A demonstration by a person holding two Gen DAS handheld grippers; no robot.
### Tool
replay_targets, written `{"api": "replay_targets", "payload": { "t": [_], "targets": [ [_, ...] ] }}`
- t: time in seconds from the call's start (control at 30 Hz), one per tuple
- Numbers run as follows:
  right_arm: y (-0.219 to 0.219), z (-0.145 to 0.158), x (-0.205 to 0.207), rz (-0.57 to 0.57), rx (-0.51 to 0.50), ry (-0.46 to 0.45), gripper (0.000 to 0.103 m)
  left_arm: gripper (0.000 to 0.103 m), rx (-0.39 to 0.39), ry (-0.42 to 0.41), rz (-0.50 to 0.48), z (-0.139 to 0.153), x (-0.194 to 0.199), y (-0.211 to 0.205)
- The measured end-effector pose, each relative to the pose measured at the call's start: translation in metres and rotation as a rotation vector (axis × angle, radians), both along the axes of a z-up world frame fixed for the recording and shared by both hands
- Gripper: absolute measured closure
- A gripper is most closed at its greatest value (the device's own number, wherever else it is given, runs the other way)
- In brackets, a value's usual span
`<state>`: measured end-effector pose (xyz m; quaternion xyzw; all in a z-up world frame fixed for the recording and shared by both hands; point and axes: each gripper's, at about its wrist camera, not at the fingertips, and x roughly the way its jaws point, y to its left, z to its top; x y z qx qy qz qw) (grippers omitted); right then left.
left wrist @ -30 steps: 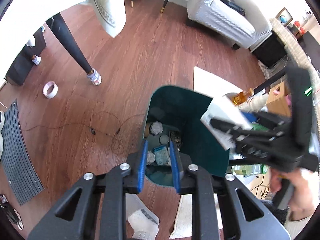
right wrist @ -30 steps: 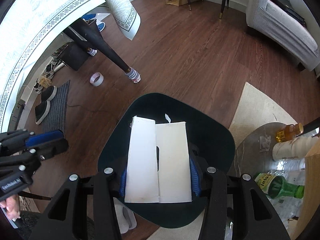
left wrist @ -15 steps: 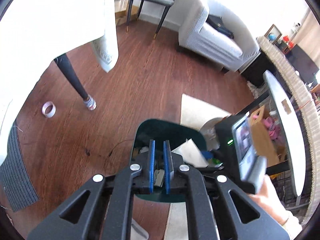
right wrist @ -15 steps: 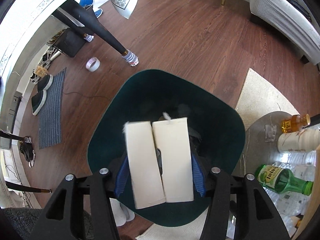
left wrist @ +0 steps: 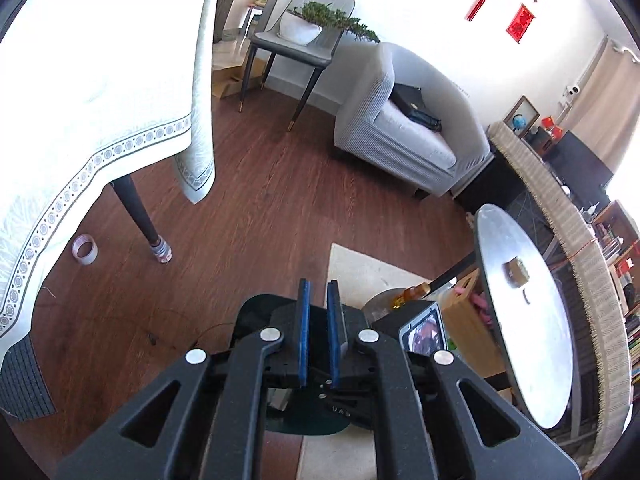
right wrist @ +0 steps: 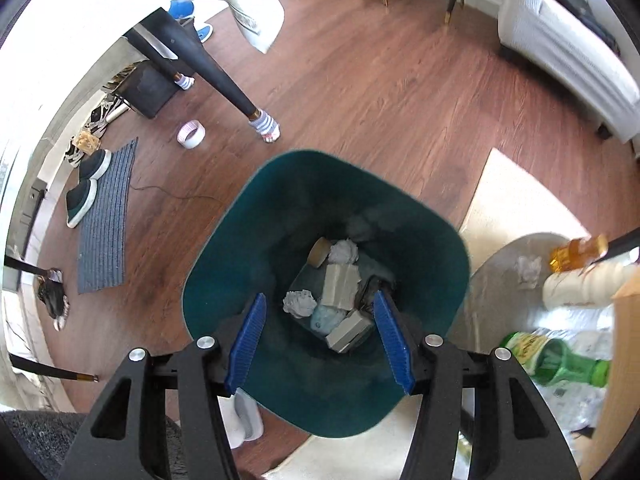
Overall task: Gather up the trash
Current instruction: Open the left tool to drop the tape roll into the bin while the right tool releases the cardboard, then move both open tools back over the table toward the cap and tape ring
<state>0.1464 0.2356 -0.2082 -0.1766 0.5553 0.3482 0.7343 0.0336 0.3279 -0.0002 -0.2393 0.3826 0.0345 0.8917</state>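
A dark teal trash bin [right wrist: 224,272] stands on the wood floor. Inside lie crumpled paper [right wrist: 299,303], a white carton [right wrist: 339,286], a round lid and other scraps. My right gripper [right wrist: 320,336] is open and empty right above the bin's mouth. My left gripper [left wrist: 319,320] is raised, its blue pads nearly together with a narrow gap and nothing between them. The bin [left wrist: 256,310] shows only partly behind the left fingers.
A round metal table [left wrist: 520,320] carries a small object. A lower shelf holds a green bottle [right wrist: 560,360], an amber bottle [right wrist: 576,252] and a cream bottle. A tape roll [right wrist: 191,134], table leg [right wrist: 224,84], doormat, shoes, rug [right wrist: 508,200] and grey sofa [left wrist: 404,140] surround.
My right gripper opened and the white carton dropped into the bin. My left gripper lifted and tilted up, away from the bin, toward the room.
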Motion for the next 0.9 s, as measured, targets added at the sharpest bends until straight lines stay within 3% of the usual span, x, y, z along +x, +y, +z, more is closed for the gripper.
{"api": "replay_targets", "payload": {
  "t": [0.2,0.6,0.9],
  "targets": [
    [-0.008,0.04,-0.011,0.036,0.066,-0.065,0.046,0.094,-0.016,-0.05,0.024,0.017,0.004,-0.006],
    [-0.056,0.127,-0.02,0.03,0.205,-0.209,0.057,0.094,-0.018,-0.135,0.043,0.044,0.014,-0.031],
    [-0.122,0.164,0.003,-0.087,0.257,-0.291,0.057,0.094,0.093,-0.12,-0.037,0.039,0.034,-0.083]
  ]
}}
